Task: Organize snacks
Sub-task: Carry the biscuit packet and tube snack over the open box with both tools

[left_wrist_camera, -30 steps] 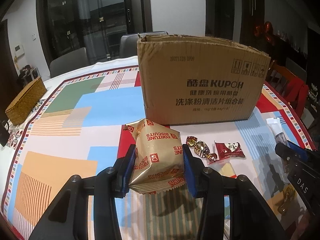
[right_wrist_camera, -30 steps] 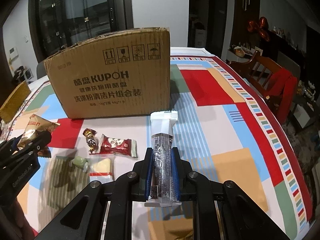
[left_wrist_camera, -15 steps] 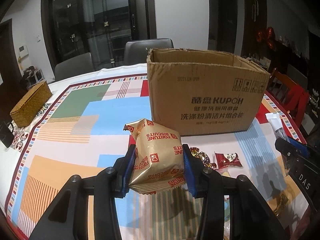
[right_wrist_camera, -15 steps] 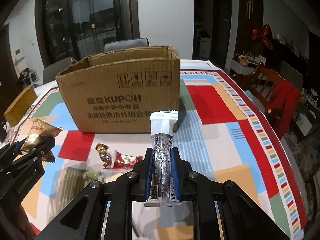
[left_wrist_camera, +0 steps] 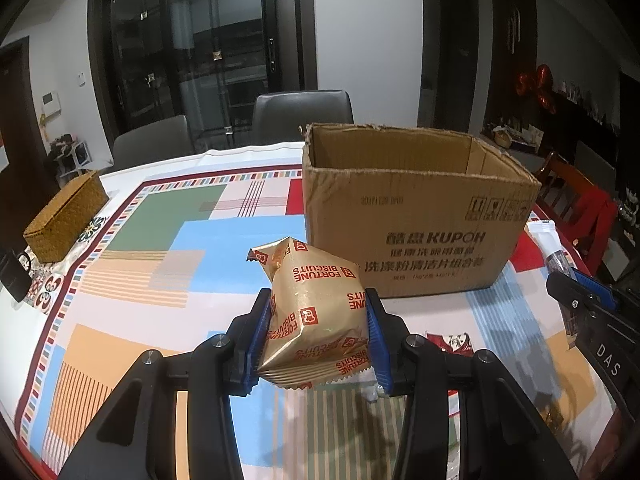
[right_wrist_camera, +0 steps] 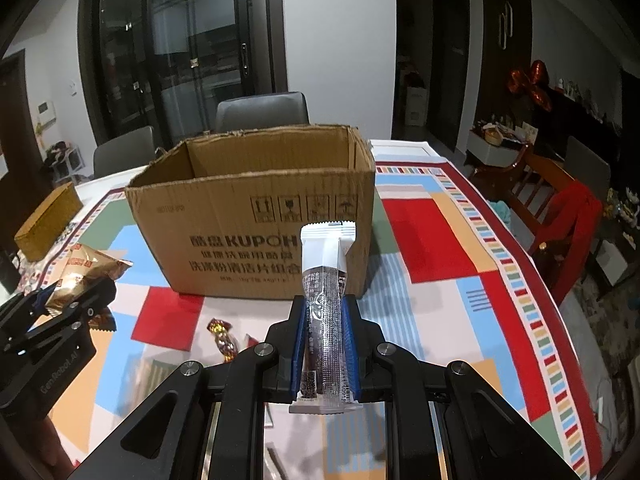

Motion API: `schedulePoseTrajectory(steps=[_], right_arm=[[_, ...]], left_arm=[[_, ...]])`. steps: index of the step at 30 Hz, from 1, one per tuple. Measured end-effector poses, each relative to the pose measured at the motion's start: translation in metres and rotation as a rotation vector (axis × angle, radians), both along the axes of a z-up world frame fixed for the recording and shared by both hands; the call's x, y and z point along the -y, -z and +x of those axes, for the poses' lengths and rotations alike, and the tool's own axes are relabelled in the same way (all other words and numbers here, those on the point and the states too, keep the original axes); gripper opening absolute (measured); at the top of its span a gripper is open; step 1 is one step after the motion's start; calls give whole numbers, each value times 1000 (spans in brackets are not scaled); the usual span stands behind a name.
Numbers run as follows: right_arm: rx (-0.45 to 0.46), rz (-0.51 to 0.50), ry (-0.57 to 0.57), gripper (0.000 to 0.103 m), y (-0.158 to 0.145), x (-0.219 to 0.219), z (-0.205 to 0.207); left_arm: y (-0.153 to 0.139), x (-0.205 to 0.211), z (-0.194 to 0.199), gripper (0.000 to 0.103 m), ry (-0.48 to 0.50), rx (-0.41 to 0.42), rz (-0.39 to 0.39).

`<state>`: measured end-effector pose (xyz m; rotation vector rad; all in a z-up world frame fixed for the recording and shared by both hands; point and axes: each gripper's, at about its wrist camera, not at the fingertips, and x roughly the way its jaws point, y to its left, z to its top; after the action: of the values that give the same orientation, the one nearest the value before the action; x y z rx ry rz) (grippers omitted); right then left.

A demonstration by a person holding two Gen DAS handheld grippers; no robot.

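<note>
1. The left gripper (left_wrist_camera: 318, 332) was clenched on a gold biscuit pack (left_wrist_camera: 316, 312), its blue pads pressing both sides of the pack.
2. The pack hung above the tablecloth (left_wrist_camera: 132, 272), in front of the open cardboard box (left_wrist_camera: 416, 216) and left of its printed face.
3. The right gripper (right_wrist_camera: 325, 340) was clamped tight on a slim stick pack (right_wrist_camera: 326, 304) with a white top and a clear, dark lower part, held upright.
4. The stick pack sat before the box's right front corner, clear of the table.
5. A gold-wrapped candy (right_wrist_camera: 224, 338) lay on the cloth between the grippers; a red wrapper (left_wrist_camera: 450, 344) lay near it.
6. A wicker basket (left_wrist_camera: 64, 218) stood at the table's far left edge.
7. The box's inside floor was out of sight.
</note>
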<state>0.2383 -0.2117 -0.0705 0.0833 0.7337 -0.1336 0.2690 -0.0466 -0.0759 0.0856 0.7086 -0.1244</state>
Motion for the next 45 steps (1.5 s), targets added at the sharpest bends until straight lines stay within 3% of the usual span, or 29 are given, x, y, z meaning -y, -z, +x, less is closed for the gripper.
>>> schedulePoseTrajectory(steps=[45], right_arm=[[103,-10,-23,19,-61,9,61]], left_arm=[[-65,12,57,44,29,84,-21]])
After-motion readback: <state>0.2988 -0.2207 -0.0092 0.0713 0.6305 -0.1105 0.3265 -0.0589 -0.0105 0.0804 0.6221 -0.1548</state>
